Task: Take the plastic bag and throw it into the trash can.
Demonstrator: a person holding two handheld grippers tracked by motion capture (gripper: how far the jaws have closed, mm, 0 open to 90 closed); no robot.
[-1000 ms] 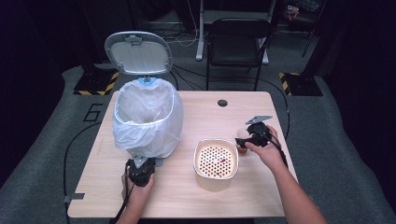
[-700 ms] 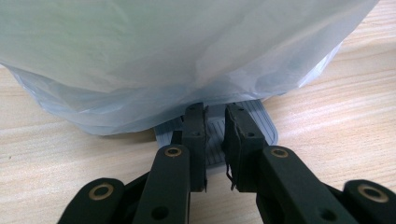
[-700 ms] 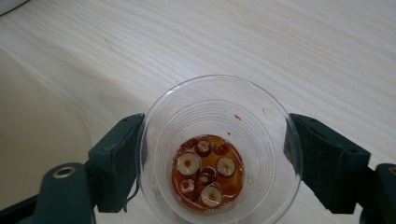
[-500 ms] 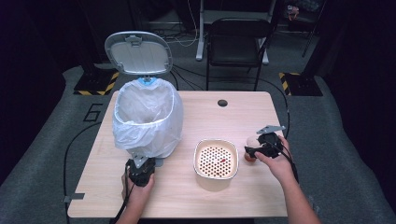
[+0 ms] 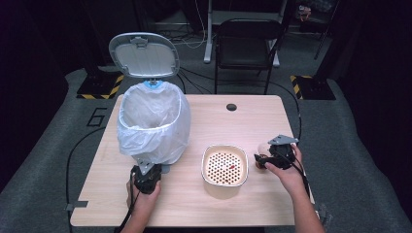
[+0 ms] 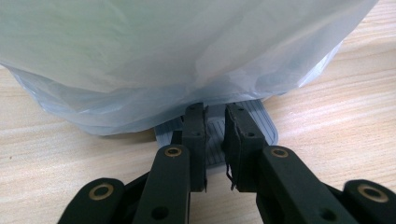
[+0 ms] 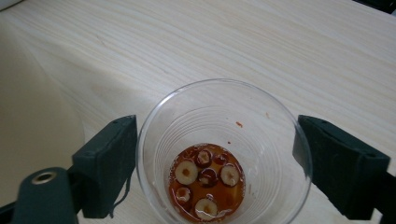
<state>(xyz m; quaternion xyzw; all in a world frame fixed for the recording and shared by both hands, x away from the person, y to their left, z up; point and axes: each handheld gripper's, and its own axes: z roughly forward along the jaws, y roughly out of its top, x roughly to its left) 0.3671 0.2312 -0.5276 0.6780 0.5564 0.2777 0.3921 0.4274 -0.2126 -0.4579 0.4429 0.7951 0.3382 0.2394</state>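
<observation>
My left gripper [image 5: 146,167] [image 6: 215,116] is shut, its tips resting on the grey foot pedal [image 6: 261,123] of a bin [image 5: 150,121] lined with a white bag [image 6: 187,56]; the bin's lid [image 5: 144,54] stands up. A cream strainer bowl [image 5: 225,182] sits mid-table with a small red bit on its holed floor. Right of it, my right gripper [image 5: 261,155] [image 7: 224,161] straddles a clear plastic cup [image 7: 224,121] standing on the table. The cup holds brown liquid and several sliced red dates [image 7: 205,179]. The jaws have just been opening, with the cup still between them.
The strainer's cream wall [image 7: 28,121] lies close to the left of the cup. A round cable hole [image 5: 231,107] is in the table's far side. A black chair [image 5: 248,43] stands beyond the wooden table [image 5: 272,208]. Cables trail off the front-left edge.
My right hand has shifted a little to the right and towards me, away from the strainer, with the cup. The left hand and the bin lid have stayed put.
</observation>
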